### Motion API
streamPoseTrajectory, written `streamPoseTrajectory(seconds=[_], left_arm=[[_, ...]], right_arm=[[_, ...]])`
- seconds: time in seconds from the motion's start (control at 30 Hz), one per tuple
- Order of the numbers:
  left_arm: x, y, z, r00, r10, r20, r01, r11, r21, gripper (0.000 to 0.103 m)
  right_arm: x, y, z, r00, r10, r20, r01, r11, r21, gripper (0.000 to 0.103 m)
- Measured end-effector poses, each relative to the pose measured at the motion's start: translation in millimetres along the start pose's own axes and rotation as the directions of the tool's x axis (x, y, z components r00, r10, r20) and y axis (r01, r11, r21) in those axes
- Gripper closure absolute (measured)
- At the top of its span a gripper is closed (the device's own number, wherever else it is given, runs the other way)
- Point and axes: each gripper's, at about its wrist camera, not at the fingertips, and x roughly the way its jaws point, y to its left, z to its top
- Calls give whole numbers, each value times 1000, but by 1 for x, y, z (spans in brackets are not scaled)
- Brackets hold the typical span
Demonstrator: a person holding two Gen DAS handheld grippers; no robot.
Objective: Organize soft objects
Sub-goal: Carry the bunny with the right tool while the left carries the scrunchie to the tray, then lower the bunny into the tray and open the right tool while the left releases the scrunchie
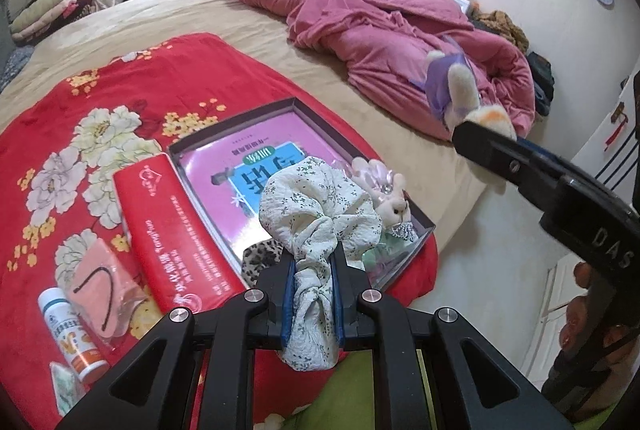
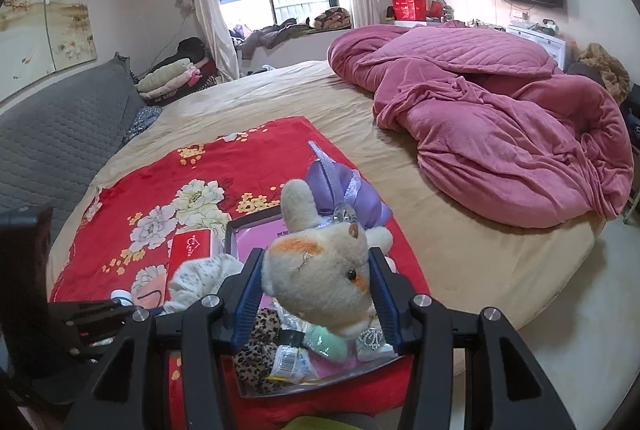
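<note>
Left wrist view, left to right: a small white bottle and a pink pouch lie on the red floral blanket to the left of the open box, a red carton lies just against the box's left wall, and the left gripper is narrowed tight on a white floral scrunchie, whose bunched loop hangs above the box's near end. Inside the box a small plush rabbit lies at the right side and a leopard-print scrunchie at the near edge. Right of the box, well apart and higher, the right gripper holds a cream plush toy by its head, ears and purple bow pointing away. The box lies ahead of and below both grippers; I judge the left one nearer, so its scrunchie need only go down and a little forward.
</note>
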Motion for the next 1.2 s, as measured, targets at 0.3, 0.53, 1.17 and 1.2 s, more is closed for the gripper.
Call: streamPoseTrajectory(seconds=[0.3, 0.53, 1.17, 1.2], left_arm=[[38, 2, 0, 998, 7, -59, -7, 1000, -3, 87], [65, 5, -2, 995, 0, -102, 0, 1000, -5, 87], [106, 7, -6, 986, -15, -163, 15, 1000, 2, 87], [107, 7, -7, 986, -16, -165, 17, 1000, 2, 87]], right_arm=[[32, -10, -6, 998, -4, -65, 3, 1000, -6, 53], [55, -18, -14, 994, -9, -106, 10, 1000, 9, 53], [105, -19, -24, 979, 6, -203, -5, 1000, 7, 52], [110, -19, -25, 976, 11, -217, -9, 1000, 9, 52]])
